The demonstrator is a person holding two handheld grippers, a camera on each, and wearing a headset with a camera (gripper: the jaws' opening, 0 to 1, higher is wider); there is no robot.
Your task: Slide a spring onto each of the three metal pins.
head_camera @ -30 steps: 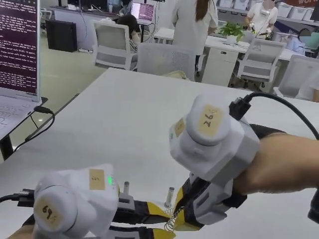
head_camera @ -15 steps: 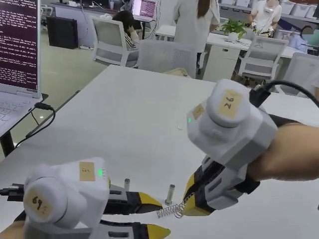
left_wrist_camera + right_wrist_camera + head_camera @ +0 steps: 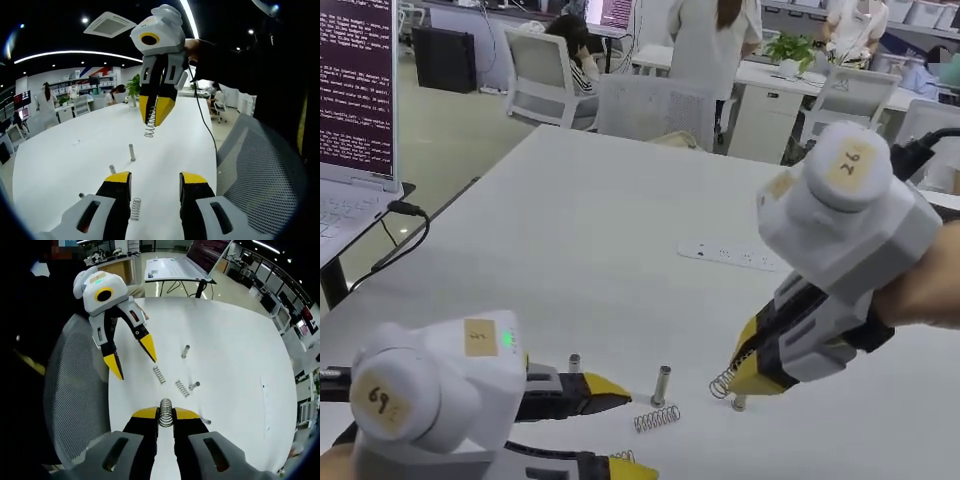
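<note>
Three short metal pins stand on the white table: a left pin point(image 3: 574, 362), a middle pin point(image 3: 661, 383) and a right pin point(image 3: 739, 402). My right gripper point(image 3: 745, 378) is shut on a spring point(image 3: 723, 381) point(image 3: 165, 418), which hangs tilted just above and left of the right pin. One loose spring point(image 3: 656, 418) lies in front of the middle pin, and another point(image 3: 622, 456) lies by my left gripper point(image 3: 620, 430). The left gripper point(image 3: 155, 180) stands open and holds nothing, low at the near left. Ahead of it the right gripper point(image 3: 157, 107) hangs with its spring point(image 3: 149, 125).
A white power strip point(image 3: 735, 257) lies further back on the table. A laptop point(image 3: 355, 100) stands on a side desk at the left, with a cable trailing down. Office chairs point(image 3: 650, 115) and people are beyond the table's far edge.
The right gripper has moved right and a little up with a spring, from beside the middle pin to over the right pin. One spring stays on the table. The left gripper has barely moved.
</note>
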